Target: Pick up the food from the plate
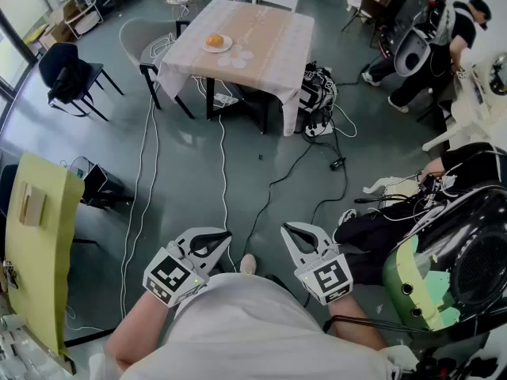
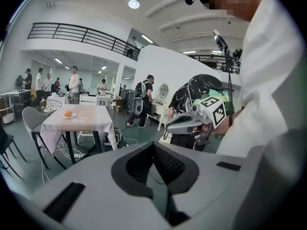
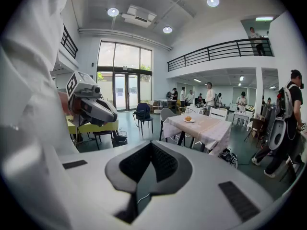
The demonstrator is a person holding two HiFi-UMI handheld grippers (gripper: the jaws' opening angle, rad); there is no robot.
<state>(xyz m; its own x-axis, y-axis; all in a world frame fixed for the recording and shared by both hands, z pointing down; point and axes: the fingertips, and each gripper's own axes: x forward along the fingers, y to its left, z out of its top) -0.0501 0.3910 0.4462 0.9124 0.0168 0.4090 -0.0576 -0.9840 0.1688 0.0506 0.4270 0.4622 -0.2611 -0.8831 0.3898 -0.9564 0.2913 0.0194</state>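
The left gripper (image 1: 212, 242) and the right gripper (image 1: 299, 237) are held side by side, close to the person's body, both pointing forward over the grey floor (image 1: 198, 165). Each pair of jaws is closed tip to tip with nothing between them (both gripper views confirm this). Ahead, well apart from both grippers, stands a table (image 1: 269, 38) under a pale cloth. The food (image 1: 215, 39), a round orange item, rests on a small white plate (image 1: 227, 46) near the table's left edge, untouched. A dark chair (image 1: 63, 66) stands further left.
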